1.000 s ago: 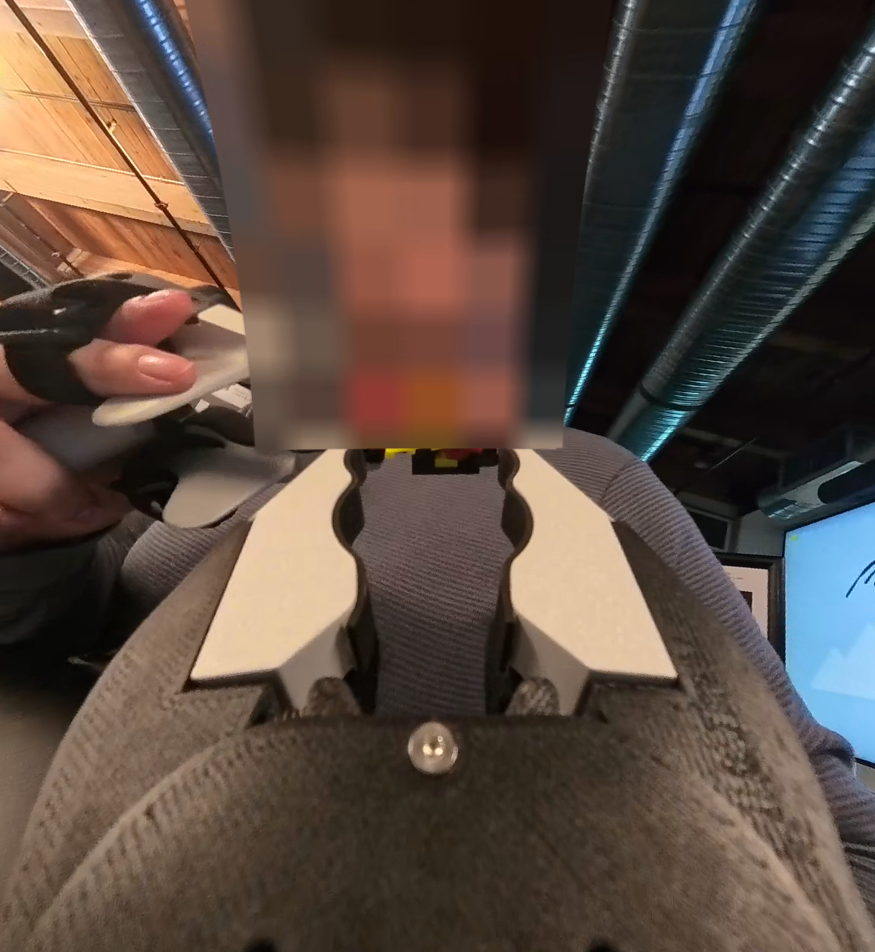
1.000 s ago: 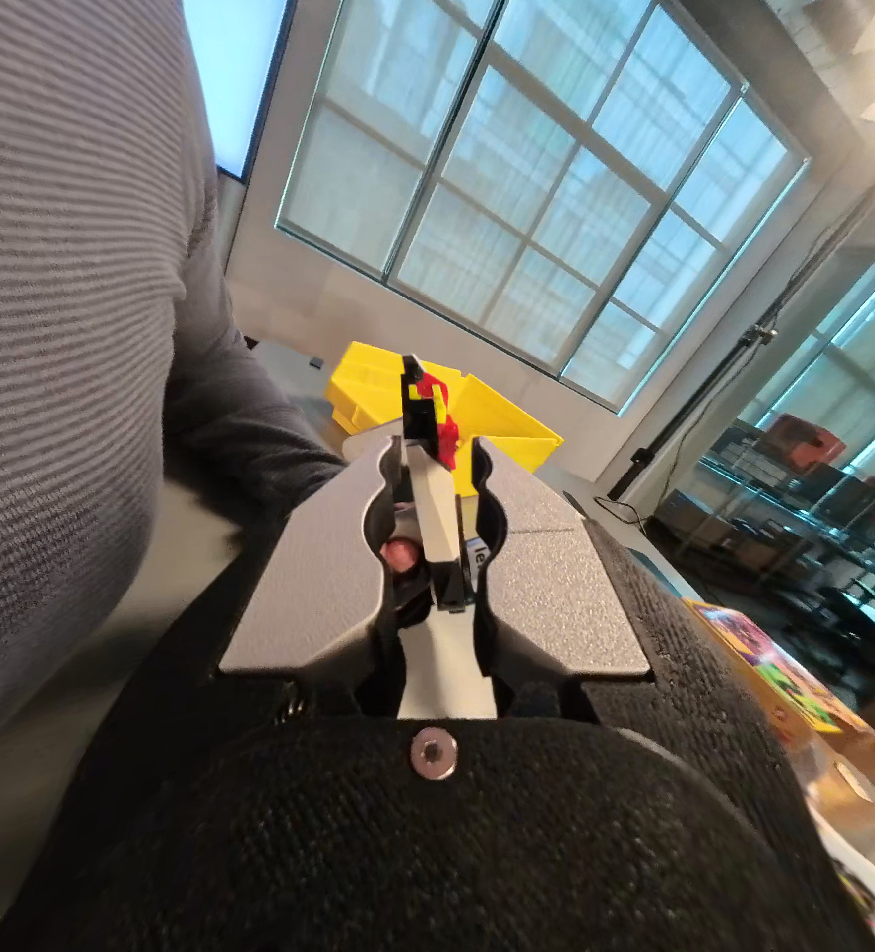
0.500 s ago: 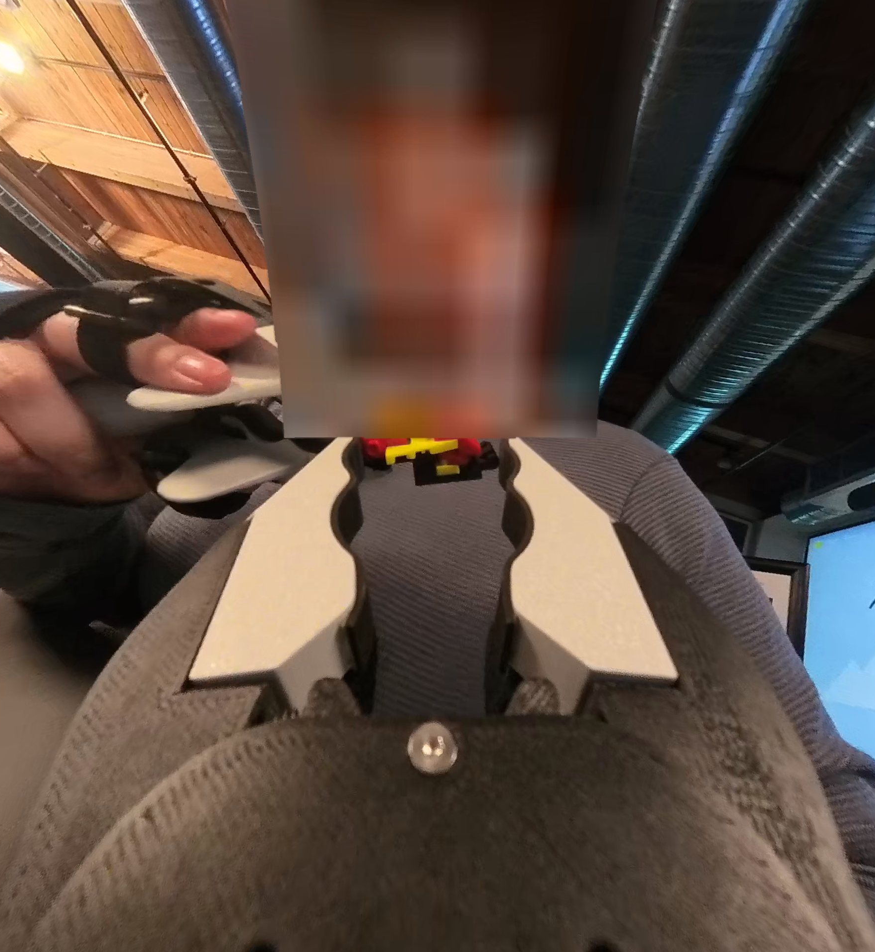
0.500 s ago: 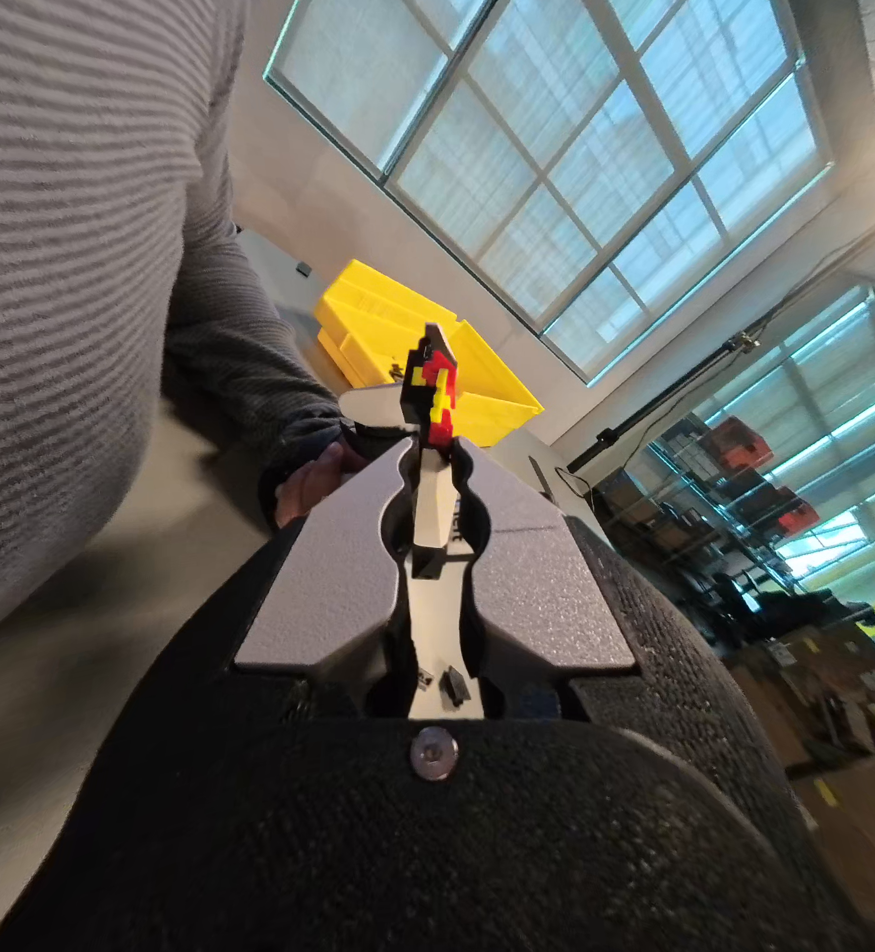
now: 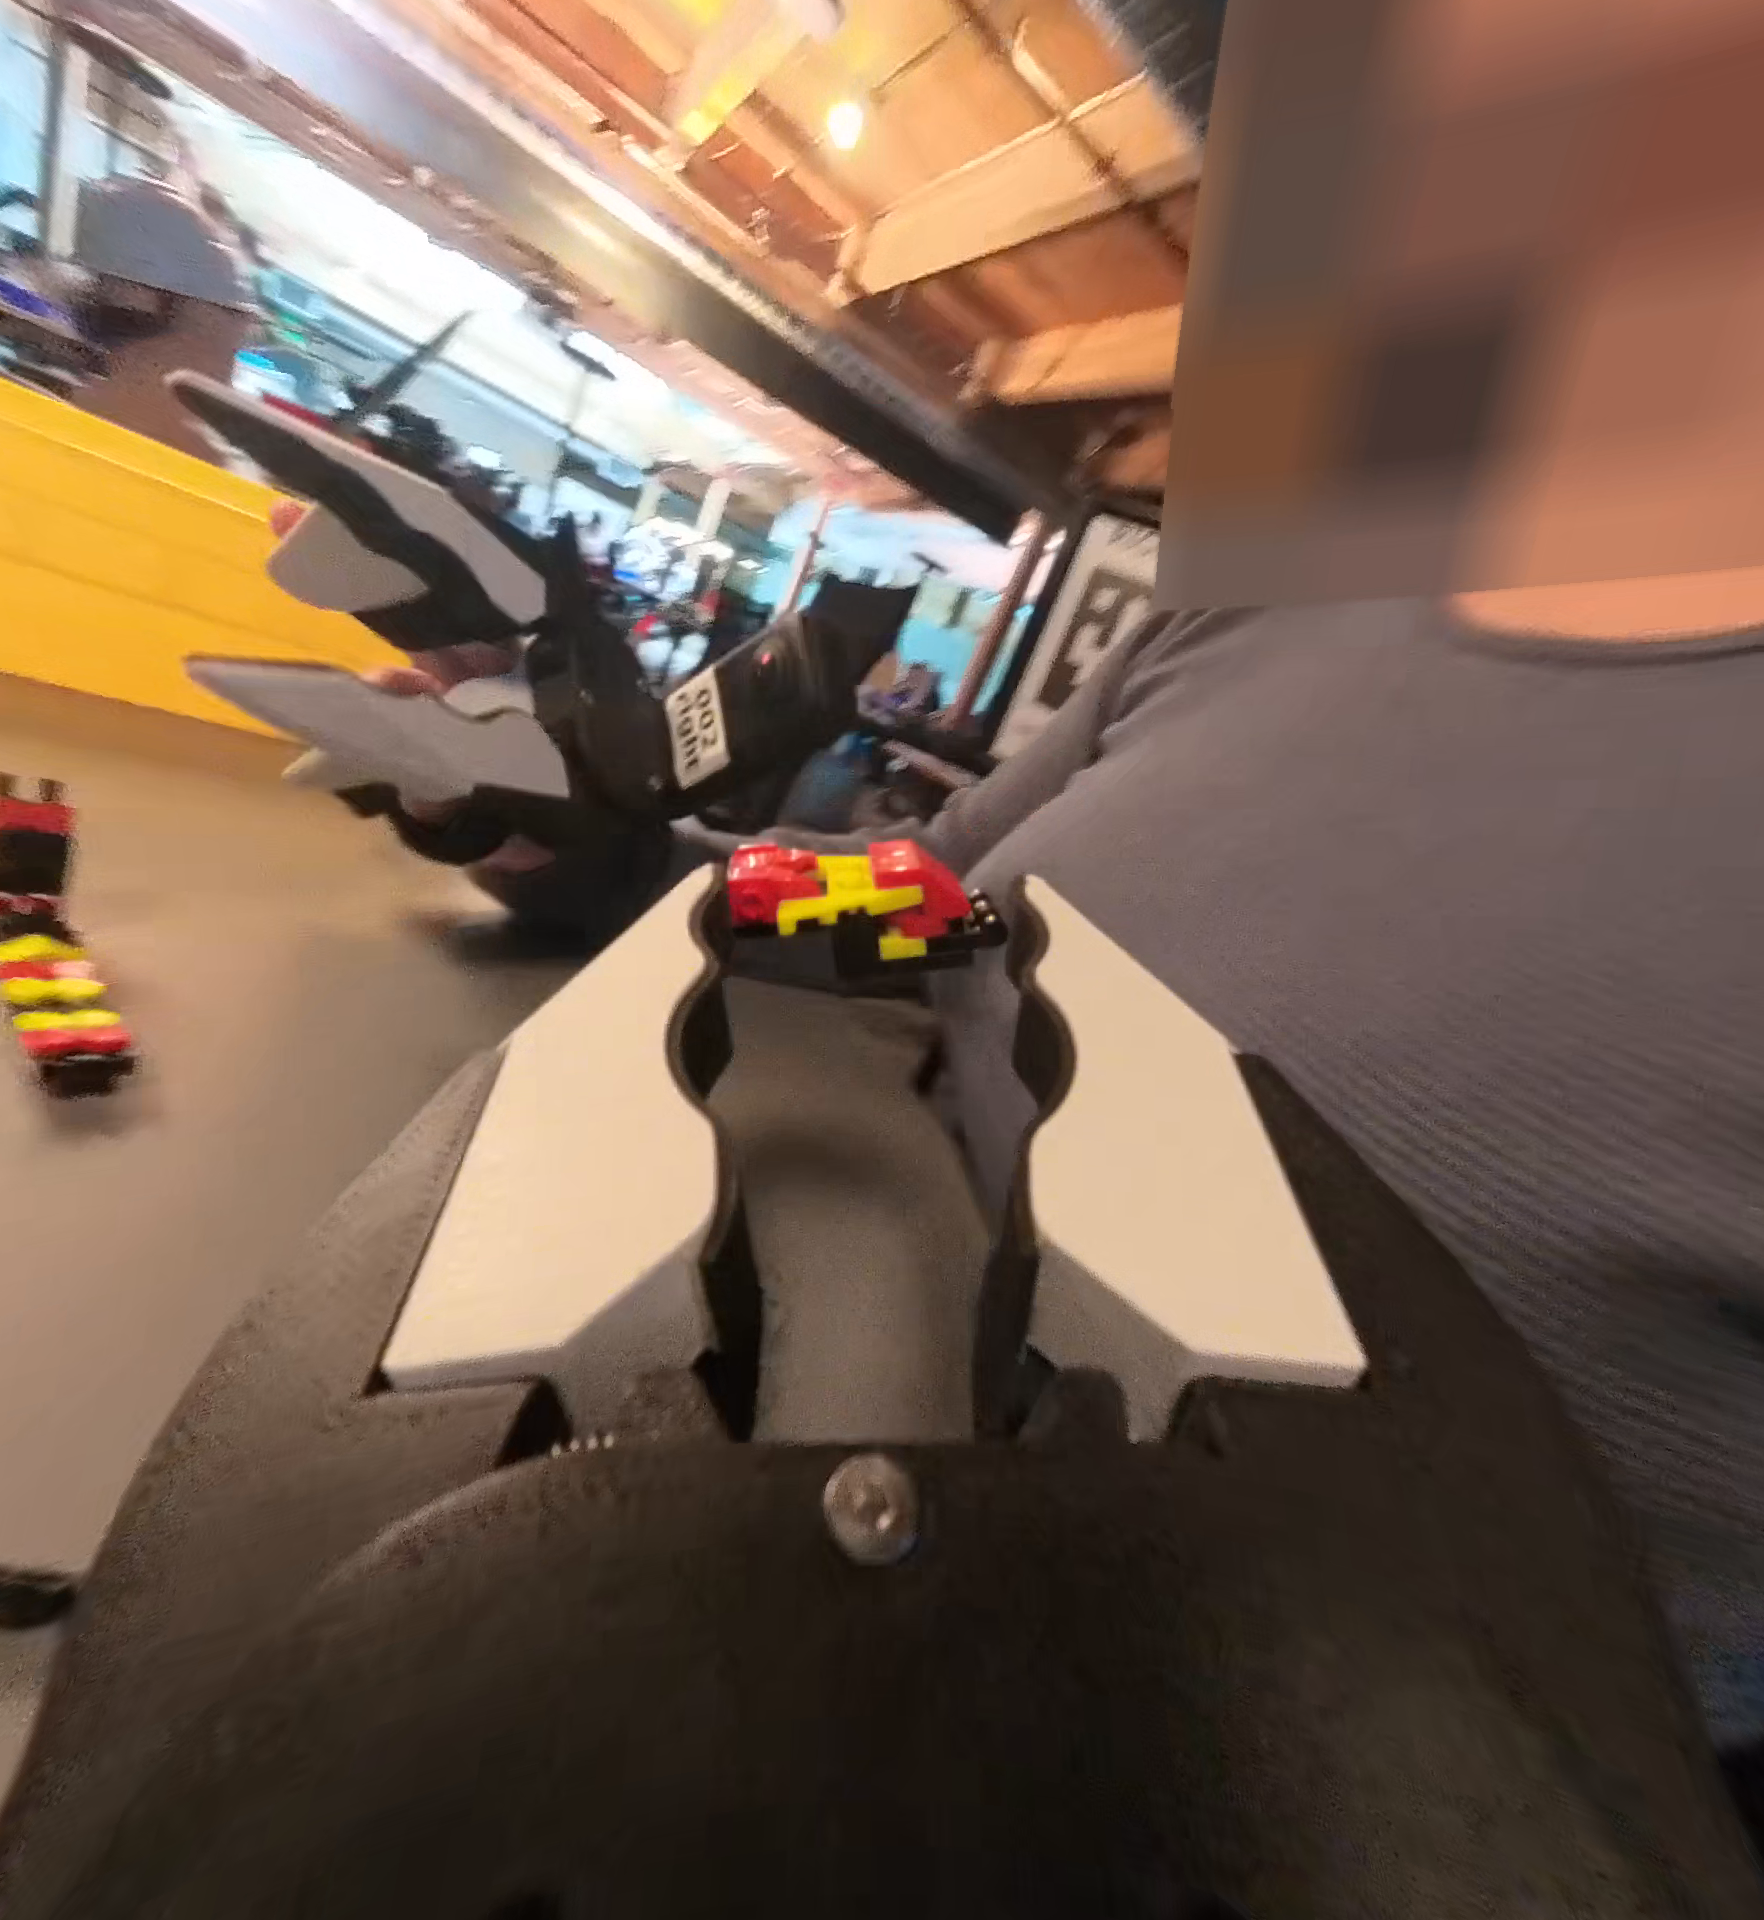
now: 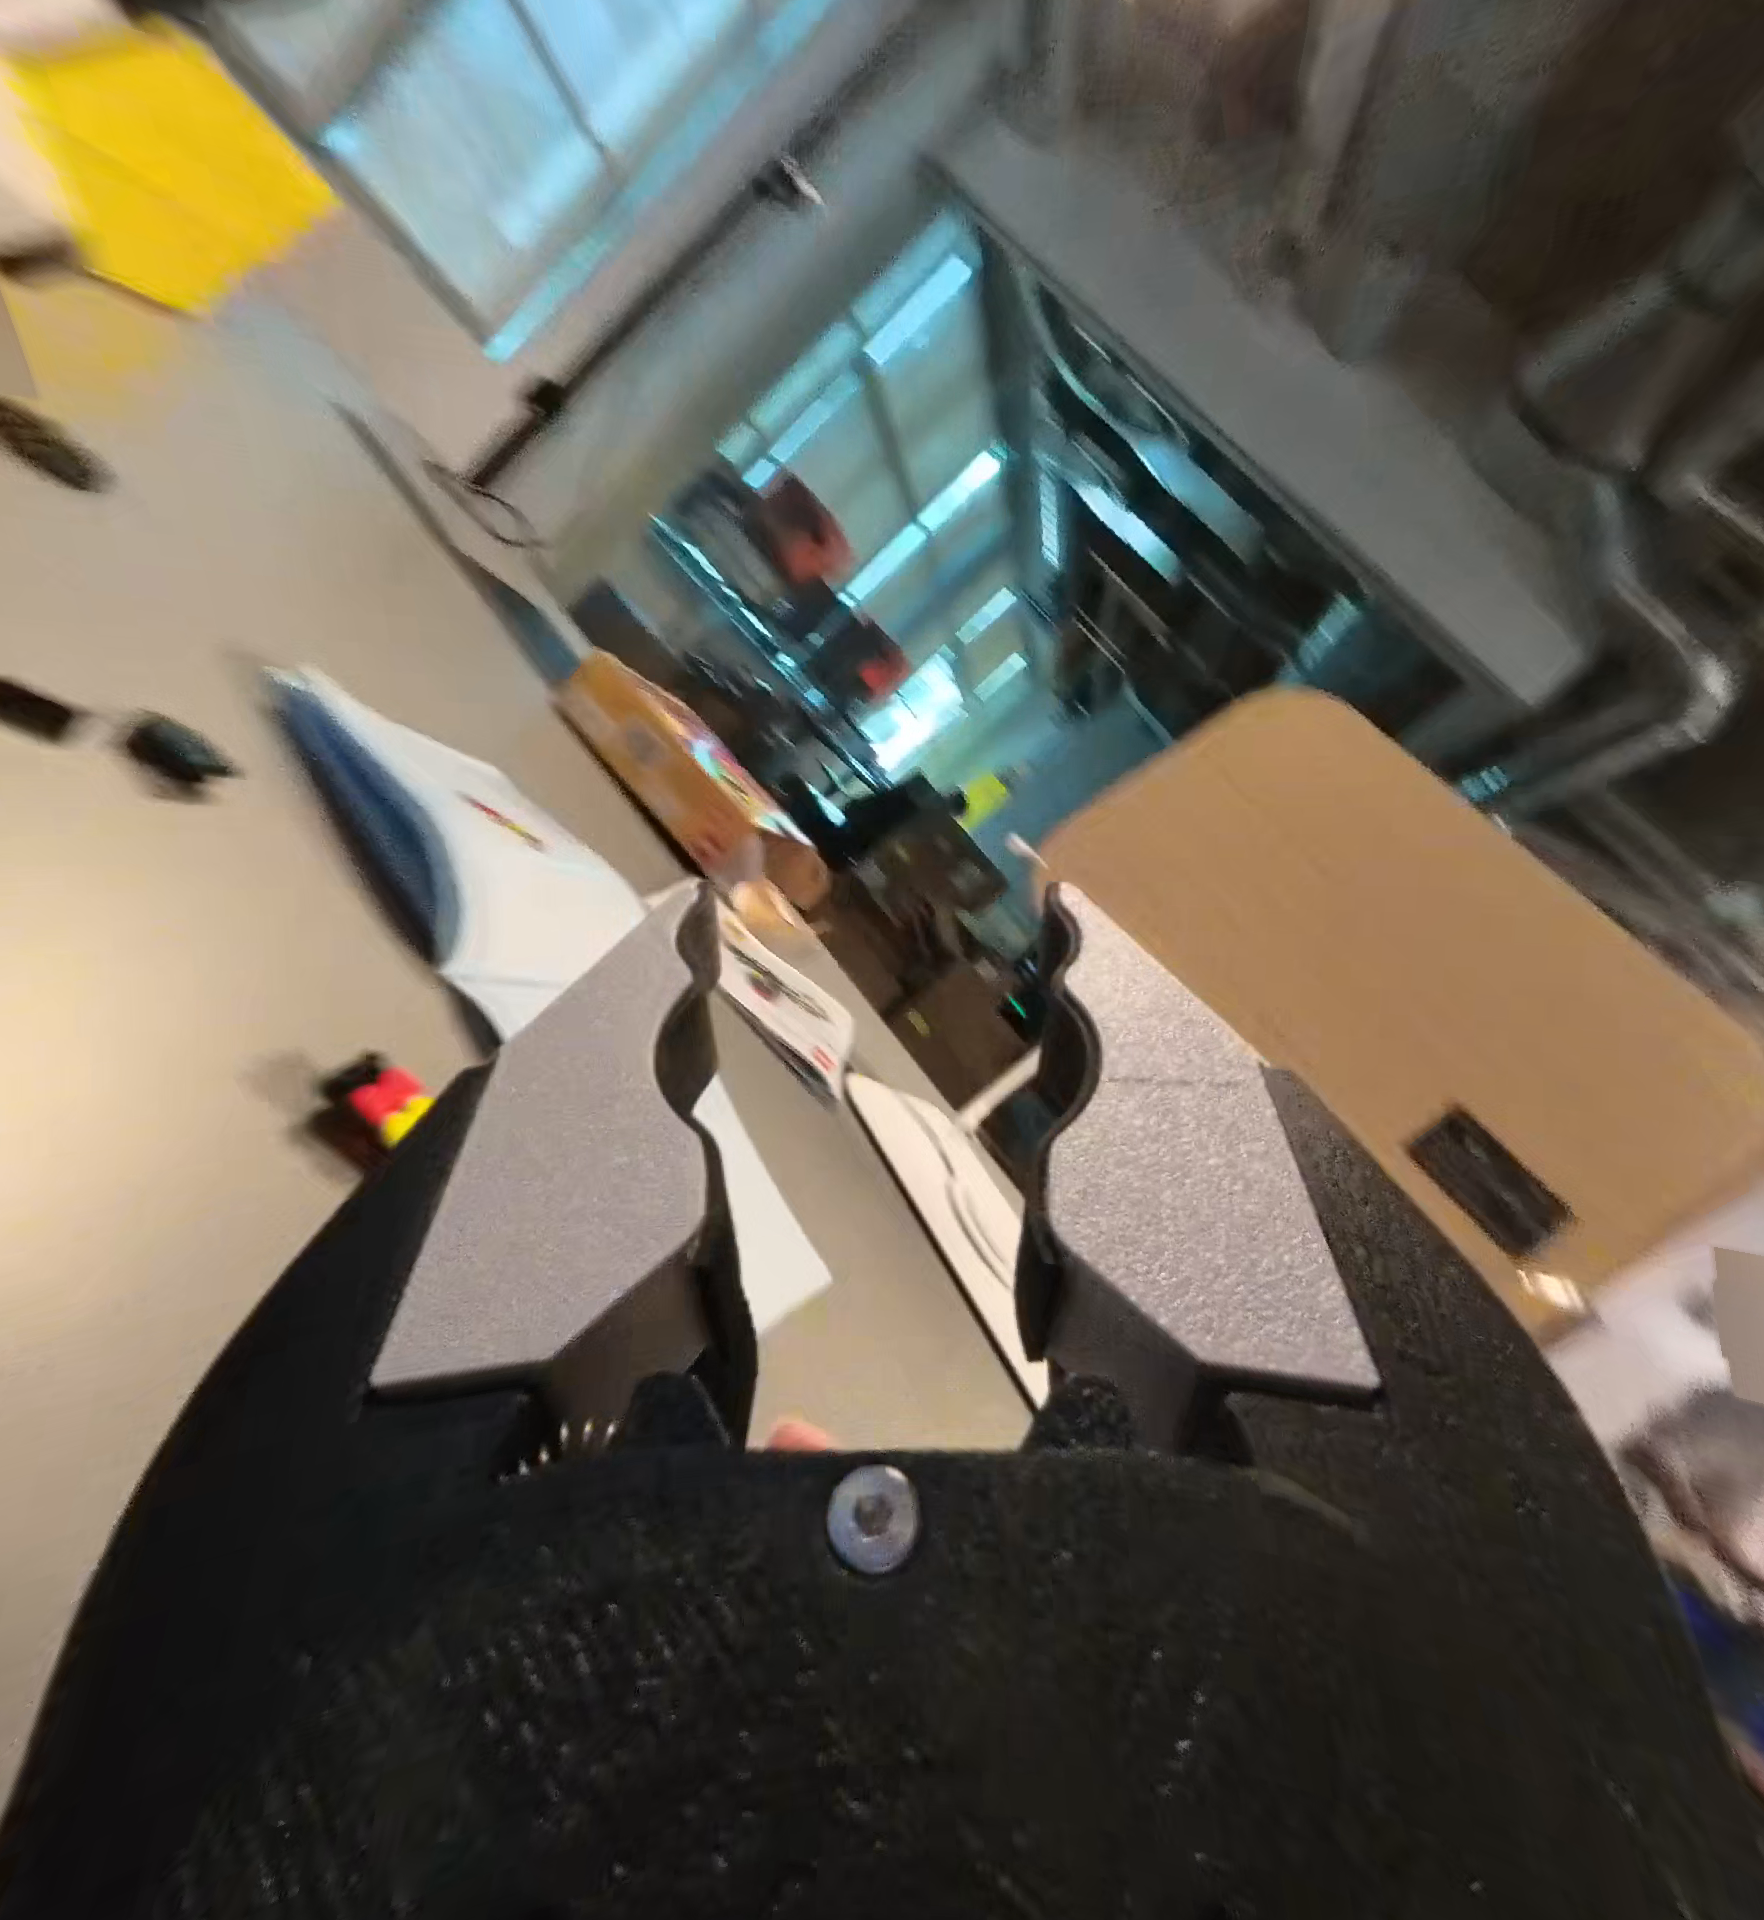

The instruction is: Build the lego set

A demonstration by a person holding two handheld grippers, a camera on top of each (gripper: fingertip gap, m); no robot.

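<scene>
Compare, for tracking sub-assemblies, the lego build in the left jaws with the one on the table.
The small build is clamped in the left jaws; the long build rests on the table. The small build is compact; the long build is a striped column. Both are red, yellow, black.

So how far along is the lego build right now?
Partway. One red, yellow and black lego section stands finished on the table. A second one sits at the left gripper tips. The right gripper is empty; joining them remains.
</scene>
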